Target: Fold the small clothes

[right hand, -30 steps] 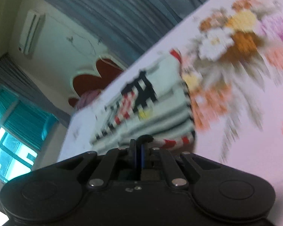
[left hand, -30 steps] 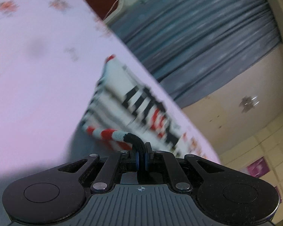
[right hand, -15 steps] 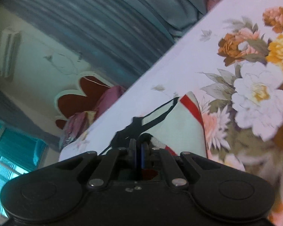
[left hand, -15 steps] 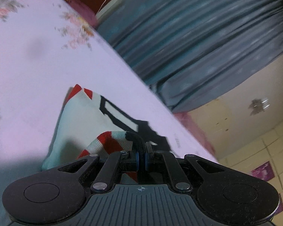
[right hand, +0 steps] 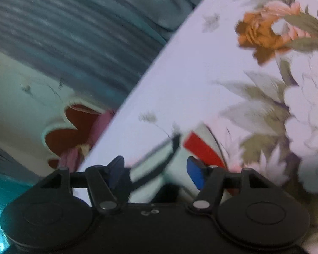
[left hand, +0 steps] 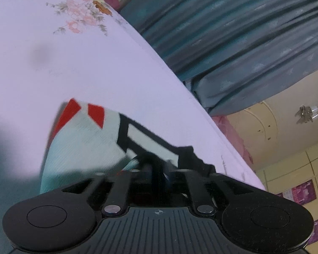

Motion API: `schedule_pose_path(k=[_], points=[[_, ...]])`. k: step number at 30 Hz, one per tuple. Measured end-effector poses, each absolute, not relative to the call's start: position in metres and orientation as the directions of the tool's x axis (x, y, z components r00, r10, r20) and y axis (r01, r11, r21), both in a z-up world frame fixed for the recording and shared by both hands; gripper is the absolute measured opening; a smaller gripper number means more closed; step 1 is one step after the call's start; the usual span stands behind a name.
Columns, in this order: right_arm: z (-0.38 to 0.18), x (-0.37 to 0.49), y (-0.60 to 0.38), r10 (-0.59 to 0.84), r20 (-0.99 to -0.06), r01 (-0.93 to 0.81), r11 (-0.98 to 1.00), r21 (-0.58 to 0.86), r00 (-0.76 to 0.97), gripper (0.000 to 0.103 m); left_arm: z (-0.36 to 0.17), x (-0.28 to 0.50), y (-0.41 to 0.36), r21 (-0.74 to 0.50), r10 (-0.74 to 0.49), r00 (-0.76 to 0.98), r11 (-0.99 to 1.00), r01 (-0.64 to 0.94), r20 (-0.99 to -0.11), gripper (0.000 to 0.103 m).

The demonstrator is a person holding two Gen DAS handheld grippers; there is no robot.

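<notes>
The right gripper stands wide open, its jaws having just been opening; the blue pads sit well apart, with the near edge of the garment lying between them and no pad pressing on it. The left gripper has also just been opening its jaws, but its fingers are blurred and close together, and whether they still pinch the black trim there cannot be told.

The garment is a small pale mint piece with red patches and black bands, lying flat on the bed just ahead of both grippers. The left view shows most of it: a broad mint panel, two red patches at its far corner, and a black-outlined strip running toward the bed's edge. The right view shows only a sliver of it, one red stripe and a thin black line, all smeared by motion.

Around it, the sheet differs by view: plain lilac with faint pink sprigs far off in the left view, large orange and white flowers close by in the right. Blue-grey curtains hang beyond the bed in both. Only the right view shows a red headboard; only the left shows a tiled wall.
</notes>
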State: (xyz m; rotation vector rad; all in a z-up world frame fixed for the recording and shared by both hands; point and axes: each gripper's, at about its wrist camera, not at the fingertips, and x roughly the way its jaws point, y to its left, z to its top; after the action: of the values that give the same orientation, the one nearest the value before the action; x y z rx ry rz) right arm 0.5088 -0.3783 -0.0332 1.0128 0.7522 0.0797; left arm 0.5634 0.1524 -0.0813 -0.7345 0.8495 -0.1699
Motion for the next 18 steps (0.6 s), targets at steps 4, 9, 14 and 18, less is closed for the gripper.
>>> schedule_pose_path(k=[4,9,14,18], points=[[-0.022,0.509,-0.377,0.379,-0.531,0.226,0.611,0.759,0.758,0.052,-0.068,0.567,0.159,-0.637,-0.388,0.721,0.765,-0.096,-0.574,0.062],[-0.006,0.486,-0.373,0.343,-0.612,0.139,0.786,0.602,0.713,0.031,-0.048,0.554,0.157,-0.373,-0.303,0.676,0.927,0.044,-0.672,0.055],[-0.002,0.459,-0.343,0.309,-0.748,-0.070,0.940,0.333,0.587,0.031,-0.046,0.533,0.131,-0.133,-0.249,0.609,0.964,0.229,-0.753,0.039],[-0.006,0.476,-0.303,0.245,-0.791,-0.209,0.966,0.151,0.560,0.031,-0.055,0.552,0.098,-0.027,-0.203,0.604,0.958,0.287,-0.771,0.039]])
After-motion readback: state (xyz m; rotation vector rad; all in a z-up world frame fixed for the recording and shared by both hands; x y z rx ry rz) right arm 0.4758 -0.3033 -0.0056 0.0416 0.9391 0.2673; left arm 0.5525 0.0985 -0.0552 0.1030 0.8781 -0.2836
